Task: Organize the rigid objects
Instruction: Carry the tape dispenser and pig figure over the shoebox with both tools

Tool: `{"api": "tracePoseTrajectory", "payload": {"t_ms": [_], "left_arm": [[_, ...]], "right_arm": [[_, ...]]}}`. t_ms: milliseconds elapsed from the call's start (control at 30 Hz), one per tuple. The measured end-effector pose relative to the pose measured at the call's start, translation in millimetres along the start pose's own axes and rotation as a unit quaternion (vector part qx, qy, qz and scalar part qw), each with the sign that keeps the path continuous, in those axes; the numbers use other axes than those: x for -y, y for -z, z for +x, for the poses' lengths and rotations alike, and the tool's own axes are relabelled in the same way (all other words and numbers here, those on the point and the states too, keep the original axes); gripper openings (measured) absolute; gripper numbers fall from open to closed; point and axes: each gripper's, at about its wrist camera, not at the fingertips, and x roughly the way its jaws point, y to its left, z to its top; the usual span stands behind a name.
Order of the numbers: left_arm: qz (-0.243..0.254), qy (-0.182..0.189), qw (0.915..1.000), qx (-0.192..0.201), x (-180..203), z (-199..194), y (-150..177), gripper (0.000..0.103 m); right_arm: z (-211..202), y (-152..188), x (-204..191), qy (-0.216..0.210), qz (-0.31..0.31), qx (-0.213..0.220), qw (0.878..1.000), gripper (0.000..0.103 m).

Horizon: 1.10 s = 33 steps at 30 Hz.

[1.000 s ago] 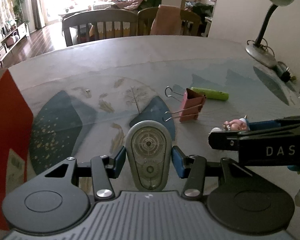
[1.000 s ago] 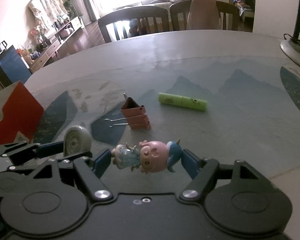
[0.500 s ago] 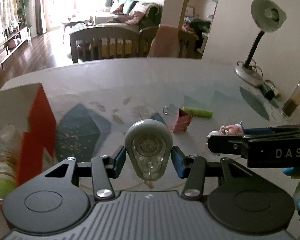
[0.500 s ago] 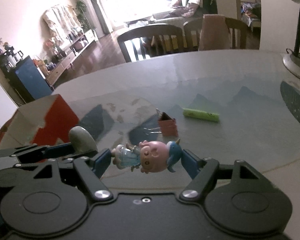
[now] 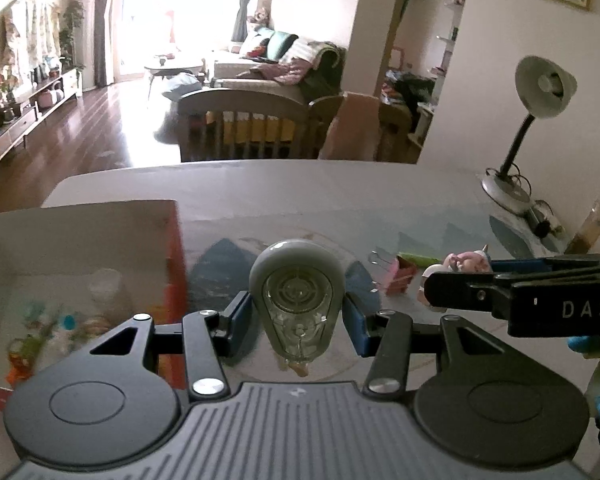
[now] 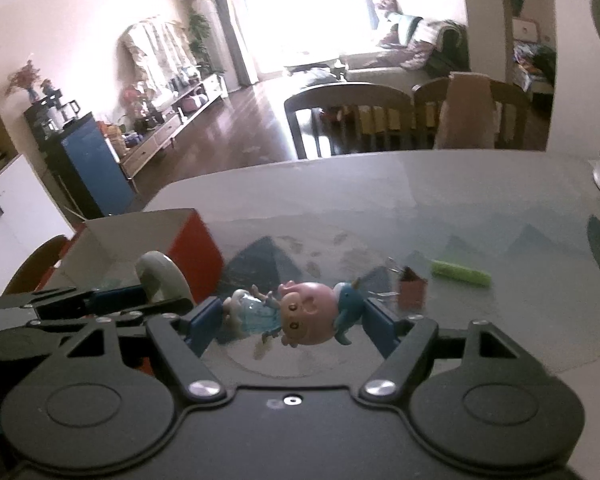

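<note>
My left gripper [image 5: 297,307] is shut on a grey oval gadget [image 5: 296,280] with a clear round window, held above the table. My right gripper [image 6: 293,318] is shut on a pink pig figurine [image 6: 300,314] in a blue dress, lying sideways between the blue pads. The figurine also shows in the left wrist view [image 5: 466,262], to the right of the gadget. An open red cardboard box [image 5: 80,248] stands at the left with several small items inside; it also shows in the right wrist view [image 6: 184,236]. A red binder clip [image 6: 411,292] and a green tube [image 6: 460,274] lie on the table.
The round table [image 6: 480,200] carries a printed mountain cloth. A grey desk lamp [image 5: 540,92] stands at the far right edge with a cable and a small glass by it. Wooden chairs [image 5: 244,128] stand behind the far edge.
Both grippers have risen well above the table with their objects still held. The red box has come into fuller view at the left, showing its open inside.
</note>
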Motion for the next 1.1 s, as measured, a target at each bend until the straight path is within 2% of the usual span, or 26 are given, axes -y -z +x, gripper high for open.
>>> {"api": "tracePoseTrajectory", "payload": {"t_ms": [300, 600, 867, 1100], "left_arm": [[-0.008, -0.024, 0.9995, 0.021, -56.9, -34.4, -7.9, 0.049], [-0.030, -0.053, 0.9978, 0.027, -117.6, -52.9, -11.9, 0.049], [-0.051, -0.088, 0.9945, 0.024, -171.4, -57.9, -5.9, 0.049], [-0.057, -0.111, 0.9921, 0.004, -214.2, -48.6, 5.0, 0.049]], "right_arm": [[11.5, -11.1, -62.6, -0.023, -0.036, 0.009, 0.999, 0.076], [35.6, -11.4, -121.8, -0.044, -0.078, 0.003, 0.996, 0.076], [64.4, -9.2, -161.3, -0.045, -0.116, -0.014, 0.992, 0.076], [96.5, -5.6, -188.0, -0.035, -0.142, -0.031, 0.989, 0.076]]}}
